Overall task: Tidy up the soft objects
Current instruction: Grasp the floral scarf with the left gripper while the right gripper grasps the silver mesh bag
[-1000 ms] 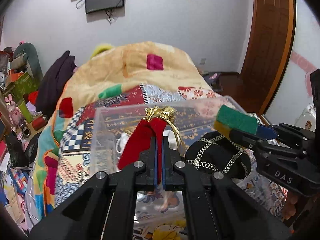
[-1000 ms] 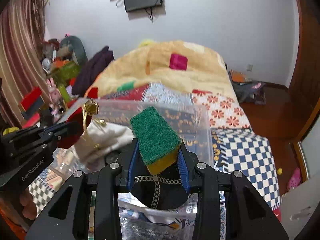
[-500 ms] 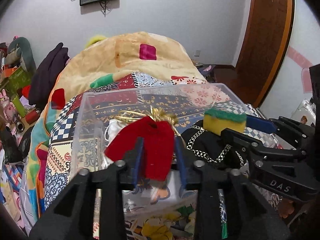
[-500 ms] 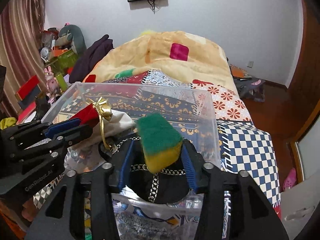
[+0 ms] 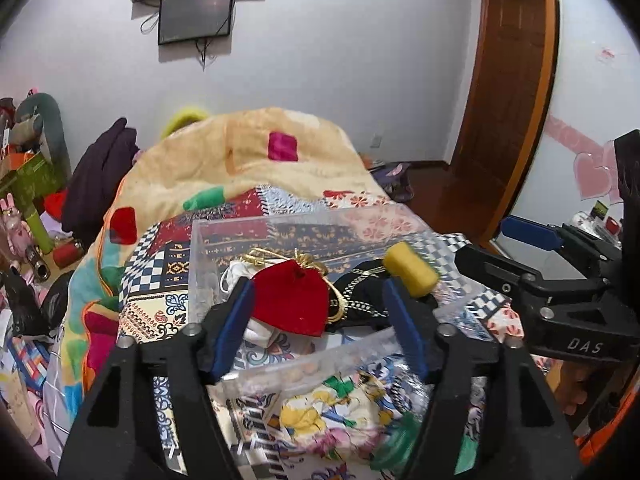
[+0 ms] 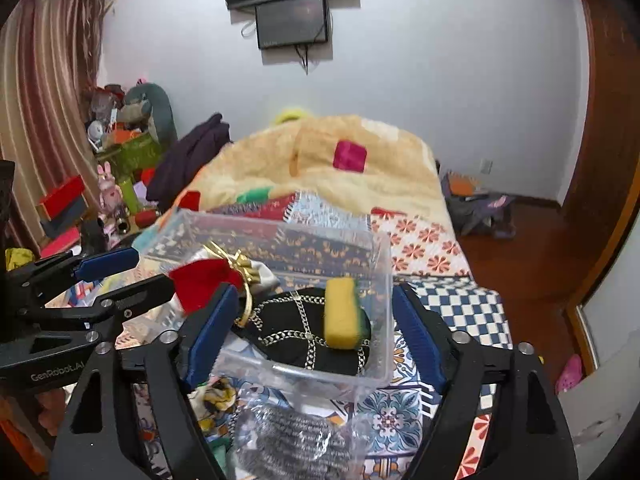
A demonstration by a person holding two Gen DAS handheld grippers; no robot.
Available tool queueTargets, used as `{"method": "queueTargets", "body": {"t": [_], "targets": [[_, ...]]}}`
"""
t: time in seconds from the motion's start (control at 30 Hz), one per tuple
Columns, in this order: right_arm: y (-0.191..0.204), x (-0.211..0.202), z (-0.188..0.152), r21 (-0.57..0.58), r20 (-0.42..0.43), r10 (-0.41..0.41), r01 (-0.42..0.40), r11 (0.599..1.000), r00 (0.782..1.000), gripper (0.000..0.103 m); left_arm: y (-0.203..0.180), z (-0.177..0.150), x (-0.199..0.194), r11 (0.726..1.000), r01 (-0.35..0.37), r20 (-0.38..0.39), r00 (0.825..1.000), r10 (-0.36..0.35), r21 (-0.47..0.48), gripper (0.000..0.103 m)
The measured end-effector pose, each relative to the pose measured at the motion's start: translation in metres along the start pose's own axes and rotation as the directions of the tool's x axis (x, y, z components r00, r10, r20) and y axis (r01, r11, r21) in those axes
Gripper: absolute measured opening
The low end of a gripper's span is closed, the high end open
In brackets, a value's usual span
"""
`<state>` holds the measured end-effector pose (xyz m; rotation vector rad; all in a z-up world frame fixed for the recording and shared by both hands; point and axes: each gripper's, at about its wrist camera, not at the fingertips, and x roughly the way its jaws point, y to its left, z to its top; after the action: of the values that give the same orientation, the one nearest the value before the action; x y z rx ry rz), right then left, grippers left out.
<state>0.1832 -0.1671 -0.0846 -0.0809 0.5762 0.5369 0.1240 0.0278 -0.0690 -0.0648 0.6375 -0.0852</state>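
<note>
A clear plastic bin (image 5: pixel 280 226) (image 6: pixel 384 280) sits on the patterned bedspread. Inside it lie a red velvet pouch (image 5: pixel 292 302) (image 6: pixel 200 280) with a gold tie, a black chain-trimmed item (image 5: pixel 360 300) (image 6: pixel 296 328), a white cloth (image 5: pixel 234 274) and a yellow-and-green sponge (image 5: pixel 410 270) (image 6: pixel 340 312). My left gripper (image 5: pixel 320 320) is open over the bin's near edge, with the pouch loose between its blue pads. My right gripper (image 6: pixel 312 328) is open, with the sponge free between its pads. Each gripper shows in the other's view, the right one (image 5: pixel 532 240) and the left one (image 6: pixel 116 268).
A beige quilt (image 5: pixel 248 164) is heaped behind the bin. A bag of steel wool (image 6: pixel 292 440) and printed fabric (image 5: pixel 320 412) lie in front of the bin. Toys and boxes (image 6: pixel 120 152) crowd the left side. A wooden door (image 5: pixel 508 100) stands at the right.
Both grippers have opened wide. The red pouch left the left gripper and the sponge left the right gripper; both now lie in the bin.
</note>
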Motion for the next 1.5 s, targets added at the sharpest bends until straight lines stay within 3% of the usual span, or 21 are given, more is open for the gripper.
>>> {"method": "queueTargets", "body": {"t": [0.07, 0.27, 0.5, 0.7, 0.77, 1.03, 1.17, 1.27, 1.5], "targets": [[0.001, -0.008, -0.002, -0.004, 0.013, 0.002, -0.002, 1.000, 1.000, 0.083, -0.001, -0.003, -0.009, 1.000, 0.007, 0.014, 1.000, -0.007, 0.002, 0.082], [-0.001, -0.017, -0.020, -0.003, -0.002, -0.006, 0.006, 1.000, 1.000, 0.090, 0.007, -0.025, -0.018, 1.000, 0.022, 0.002, 1.000, -0.022, -0.015, 0.099], [-0.006, 0.015, -0.051, 0.029, -0.137, 0.039, -0.036, 0.999, 0.990, 0.090, 0.016, -0.061, 0.013, 0.999, -0.003, -0.108, 0.994, -0.001, -0.037, 0.099], [-0.004, 0.040, -0.077, 0.037, -0.249, 0.059, -0.052, 0.998, 0.967, 0.090, 0.022, -0.080, 0.026, 0.997, -0.050, -0.151, 0.988, 0.041, -0.053, 0.099], [-0.004, 0.041, -0.084, 0.036, -0.269, 0.056, -0.048, 0.998, 0.962, 0.088, 0.024, -0.087, 0.031, 0.997, -0.055, -0.173, 0.984, 0.044, -0.057, 0.089], [-0.010, 0.041, -0.091, 0.072, -0.292, 0.092, -0.074, 0.995, 0.952, 0.059, 0.023, -0.096, 0.043, 0.997, -0.043, -0.231, 0.973, 0.028, -0.061, 0.057], [-0.010, 0.038, -0.093, 0.077, -0.280, 0.102, -0.084, 0.993, 0.955, 0.046, 0.020, -0.096, 0.041, 0.998, -0.042, -0.224, 0.974, 0.030, -0.049, 0.029], [-0.012, 0.034, -0.093, 0.083, -0.267, 0.107, -0.088, 0.993, 0.958, 0.040, 0.022, -0.096, 0.039, 0.998, -0.020, -0.224, 0.975, 0.005, -0.064, 0.013], [-0.014, 0.018, -0.083, 0.082, -0.213, 0.107, -0.091, 0.992, 0.971, 0.036, 0.020, -0.090, 0.014, 0.998, -0.008, -0.157, 0.988, -0.002, -0.061, 0.009]]}}
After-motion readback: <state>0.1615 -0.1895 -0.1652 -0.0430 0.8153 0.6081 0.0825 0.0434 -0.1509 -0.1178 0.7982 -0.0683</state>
